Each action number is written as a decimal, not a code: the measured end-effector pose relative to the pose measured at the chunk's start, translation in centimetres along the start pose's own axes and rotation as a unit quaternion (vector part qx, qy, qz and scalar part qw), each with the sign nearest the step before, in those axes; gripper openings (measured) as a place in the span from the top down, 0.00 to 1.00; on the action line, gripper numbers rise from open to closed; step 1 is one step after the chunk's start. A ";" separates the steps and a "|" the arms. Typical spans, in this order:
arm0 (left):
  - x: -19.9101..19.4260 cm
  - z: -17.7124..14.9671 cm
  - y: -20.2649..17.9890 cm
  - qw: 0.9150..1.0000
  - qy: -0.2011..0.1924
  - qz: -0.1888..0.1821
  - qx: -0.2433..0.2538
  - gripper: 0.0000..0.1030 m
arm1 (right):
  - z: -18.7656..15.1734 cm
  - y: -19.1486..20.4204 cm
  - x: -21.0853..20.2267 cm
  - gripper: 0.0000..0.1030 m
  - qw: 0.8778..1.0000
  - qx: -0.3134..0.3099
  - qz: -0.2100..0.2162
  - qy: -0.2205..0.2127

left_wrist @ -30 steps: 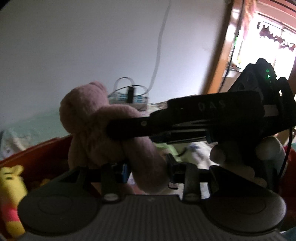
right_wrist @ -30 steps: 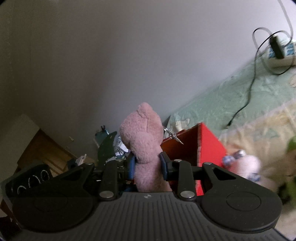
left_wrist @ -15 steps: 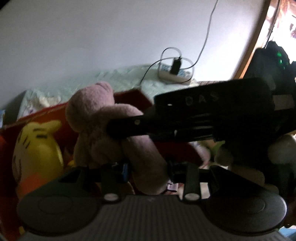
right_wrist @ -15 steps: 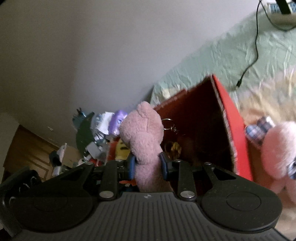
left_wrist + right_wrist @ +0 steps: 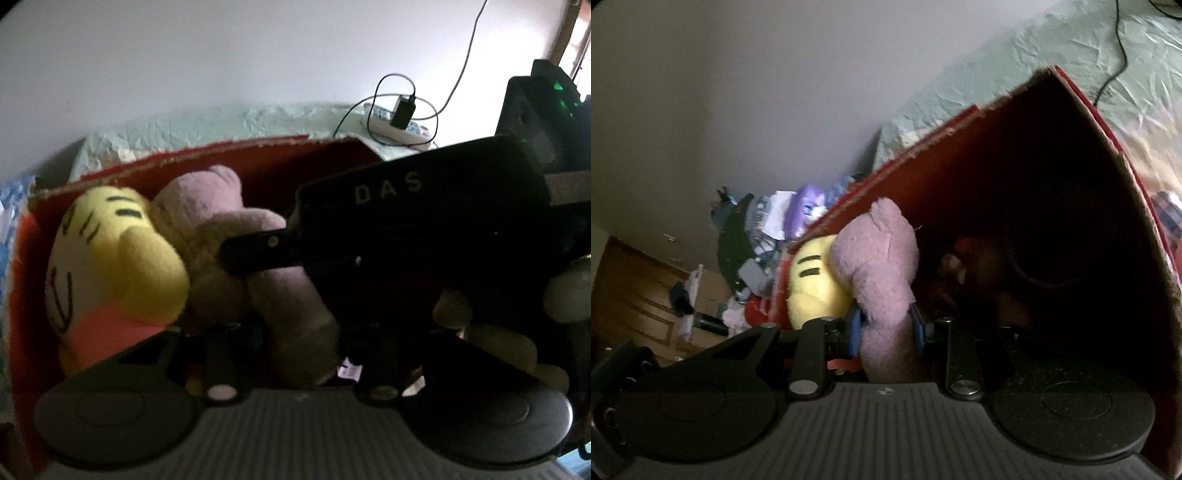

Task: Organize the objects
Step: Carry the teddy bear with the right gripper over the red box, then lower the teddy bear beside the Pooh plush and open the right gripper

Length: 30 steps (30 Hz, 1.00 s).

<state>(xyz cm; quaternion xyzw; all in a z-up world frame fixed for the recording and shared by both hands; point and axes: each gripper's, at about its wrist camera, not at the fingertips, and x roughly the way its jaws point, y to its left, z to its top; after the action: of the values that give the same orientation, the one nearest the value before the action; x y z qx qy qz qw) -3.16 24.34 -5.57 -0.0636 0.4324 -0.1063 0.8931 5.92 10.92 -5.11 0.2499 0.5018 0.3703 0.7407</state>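
The pale green crinkled bed cover (image 5: 1027, 66) runs from 12 to 3 o'clock in the right wrist view, and on it stands the open red cardboard box (image 5: 1082, 107), which fills the middle of both views. Inside the box, at 9 o'clock in the left wrist view, lies a yellow plush toy with black stripes and an orange patch (image 5: 114, 266), pressed against the pink plush bear (image 5: 879, 266). The bear sits within the box opening, its head towards 12 o'clock. The right gripper (image 5: 886, 328) is closed on the bear's body, both blue pads sunk into the fur. The left gripper (image 5: 295, 350) has a pink limb between its fingers, but that view is too dark to tell whether it pinches. A white power strip (image 5: 395, 123) lies at 1 o'clock there.
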 end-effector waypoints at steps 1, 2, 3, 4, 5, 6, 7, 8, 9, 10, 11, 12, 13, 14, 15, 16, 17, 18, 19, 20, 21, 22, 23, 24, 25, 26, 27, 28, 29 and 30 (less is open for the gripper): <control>0.3 0.0 0.0 1.000 0.004 0.000 -0.001 0.56 | 0.0 -0.1 0.1 0.71 1.000 0.001 -0.007 0.003; 0.6 0.0 -0.2 1.000 0.009 0.002 0.000 0.56 | -0.1 -0.1 0.2 0.71 1.000 0.000 -0.015 0.006; 0.8 0.1 -0.2 1.000 0.011 0.003 -0.002 0.56 | -0.1 -0.1 0.3 0.71 1.000 -0.001 -0.017 0.006; 0.8 0.1 -0.2 1.000 0.012 0.004 -0.001 0.56 | -0.1 -0.2 0.3 0.70 1.000 -0.001 -0.016 0.005; 0.7 0.1 -0.2 1.000 0.013 0.003 -0.001 0.56 | -0.2 -0.3 0.2 0.70 1.000 -0.003 -0.016 0.005; 0.8 0.2 -0.3 1.000 0.014 0.003 -0.001 0.56 | -0.2 -0.2 0.1 0.69 1.000 -0.006 -0.017 0.004; 0.7 0.1 -0.2 1.000 0.015 0.003 -0.001 0.56 | -0.2 -0.2 0.0 0.68 1.000 -0.011 -0.017 0.004; 0.8 0.3 -0.2 1.000 0.015 0.003 -0.001 0.56 | -0.2 -0.2 -0.2 0.67 1.000 -0.016 -0.019 0.004; 0.7 0.0 0.2 1.000 0.016 0.002 -0.001 0.56 | -0.1 -0.2 -0.3 0.67 1.000 -0.018 -0.022 0.003; 0.5 0.0 0.3 1.000 0.017 0.003 -0.001 0.56 | -0.1 -0.2 -0.5 0.63 1.000 -0.021 -0.024 0.002; 0.5 0.0 0.3 1.000 0.018 0.004 -0.002 0.55 | -0.1 -0.1 -0.6 0.60 0.999 -0.025 -0.026 0.001; 0.7 0.4 0.0 1.000 0.018 0.004 -0.002 0.54 | -0.2 0.0 -0.8 0.58 0.999 -0.029 -0.027 -0.003; 0.4 0.5 -0.3 1.000 0.018 0.004 -0.002 0.52 | -0.1 0.1 -1.0 0.57 0.999 -0.033 -0.027 -0.007; 0.7 0.8 -0.3 1.000 0.019 0.003 -0.003 0.46 | -0.1 0.4 -1.0 0.57 0.999 -0.037 -0.026 -0.011; 1.1 1.0 -0.3 1.000 0.019 0.003 -0.002 0.43 | -0.1 0.5 -1.3 0.57 0.999 -0.040 -0.025 -0.016; 1.4 1.1 -0.3 1.000 0.021 0.004 0.002 0.40 | -0.1 0.5 -1.7 0.57 0.998 -0.045 -0.027 -0.023; 1.5 1.0 -0.7 1.000 0.021 0.010 0.010 0.39 | -0.1 0.6 -1.8 0.58 0.998 -0.051 -0.031 -0.031; 1.5 1.1 -0.8 1.000 0.018 0.013 0.012 0.39 | -0.1 0.6 -2.0 0.59 0.997 -0.057 -0.038 -0.039; 1.5 1.2 -0.8 1.000 0.019 0.013 0.012 0.38 | -0.1 0.7 -2.1 0.61 0.996 -0.064 -0.045 -0.046; 1.5 1.2 -0.7 1.000 0.020 0.013 0.011 0.38 | -0.1 0.6 -2.0 0.62 0.995 -0.068 -0.052 -0.049; 1.5 1.1 -0.7 1.000 0.020 0.013 0.011 0.38 | -0.1 0.5 -2.0 0.63 0.995 -0.068 -0.054 -0.050; 1.4 1.1 -0.7 1.000 0.021 0.013 0.010 0.38 | -0.1 0.3 -2.0 0.68 0.995 -0.066 -0.055 -0.052; 1.4 1.1 -0.7 1.000 0.022 0.014 0.010 0.38 | -0.2 0.2 -2.0 0.71 0.995 -0.067 -0.054 -0.053; 1.3 1.0 -0.7 1.000 0.023 0.015 0.010 0.38 | -0.3 0.3 -2.0 0.71 0.994 -0.072 -0.055 -0.055; 1.3 1.1 -0.7 1.000 0.024 0.016 0.009 0.38 | -0.4 0.3 -2.0 0.72 0.994 -0.076 -0.058 -0.056; 1.3 1.1 -0.6 1.000 0.025 0.016 0.008 0.38 | -0.5 0.5 -1.8 0.72 0.993 -0.081 -0.062 -0.056; 1.4 1.1 -0.6 1.000 0.025 0.017 0.007 0.37 | -0.6 0.5 -1.8 0.73 0.993 -0.084 -0.063 -0.055; 1.4 1.2 -0.8 0.999 0.026 0.018 0.006 0.37 | -0.7 0.5 -1.6 0.73 0.993 -0.086 -0.064 -0.055; 1.4 1.2 -0.7 0.999 0.026 0.018 0.005 0.37 | -0.7 0.5 -1.6 0.73 0.992 -0.089 -0.065 -0.055; 1.4 1.2 -0.7 0.999 0.026 0.019 0.004 0.37 | -0.7 0.5 -1.5 0.73 0.992 -0.091 -0.066 -0.055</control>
<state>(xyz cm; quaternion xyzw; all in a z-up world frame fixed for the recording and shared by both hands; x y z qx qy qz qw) -1.42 23.31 -5.72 -0.0491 0.4559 -0.0928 0.8838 4.76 10.06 -4.14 0.1674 0.4396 0.3502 0.8100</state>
